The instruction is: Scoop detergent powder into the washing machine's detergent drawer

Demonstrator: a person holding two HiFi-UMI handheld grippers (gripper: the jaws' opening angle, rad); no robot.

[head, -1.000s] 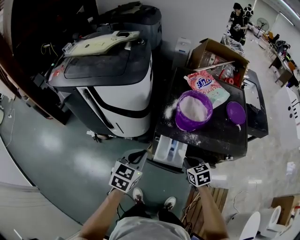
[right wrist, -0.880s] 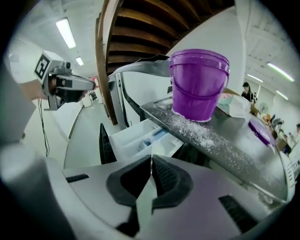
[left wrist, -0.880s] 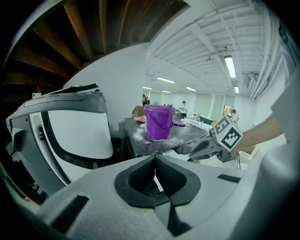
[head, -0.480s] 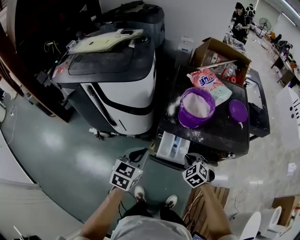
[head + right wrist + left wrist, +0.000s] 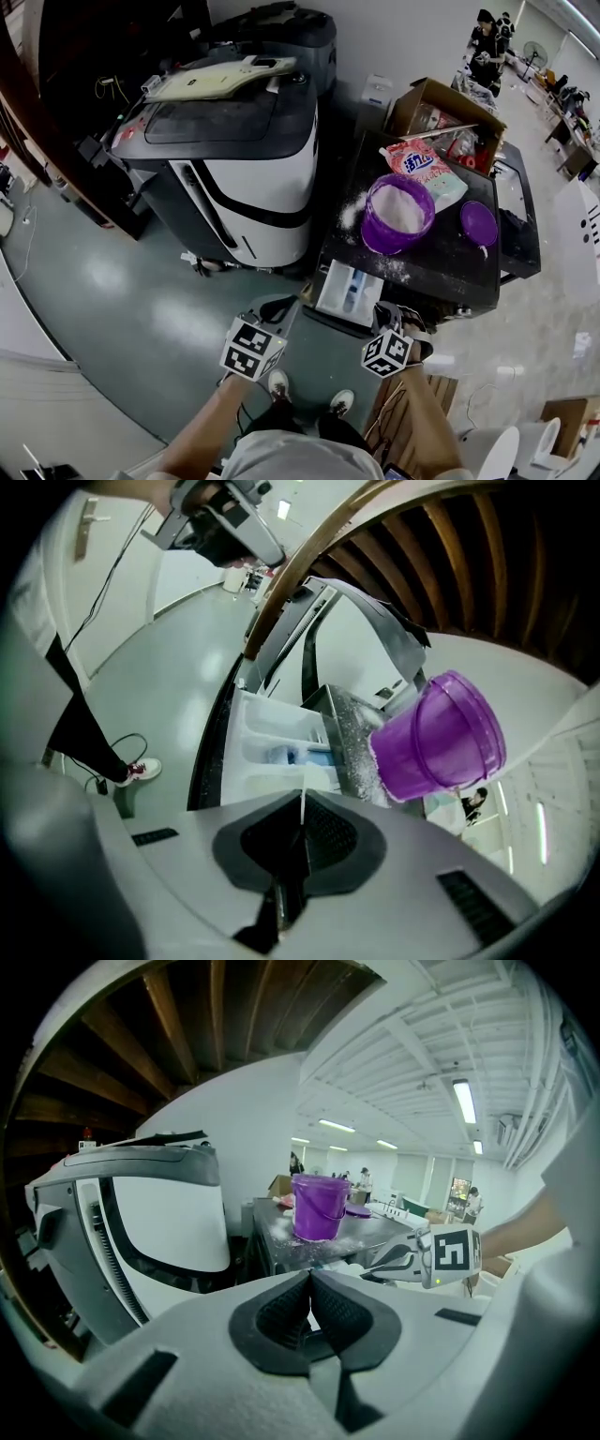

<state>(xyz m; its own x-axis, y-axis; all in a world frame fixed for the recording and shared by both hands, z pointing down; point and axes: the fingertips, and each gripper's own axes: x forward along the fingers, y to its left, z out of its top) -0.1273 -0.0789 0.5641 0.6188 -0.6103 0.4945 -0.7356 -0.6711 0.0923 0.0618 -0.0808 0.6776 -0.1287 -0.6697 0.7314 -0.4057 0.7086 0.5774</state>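
The left gripper (image 5: 309, 1290) and right gripper (image 5: 302, 825) are clenched empty before the white pulled-out detergent drawer (image 5: 336, 302). Scooping is judged not begun; the powder-filled purple plastic bucket (image 5: 392, 247) on the table behind must be reached next

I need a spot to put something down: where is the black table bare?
Barest: the front right of the table, between the purple lid and the front edge. A narrow gap separates purple bucket and lid. Crowded: the back, with detergent bag and cardboard box; powder dusts the front left.
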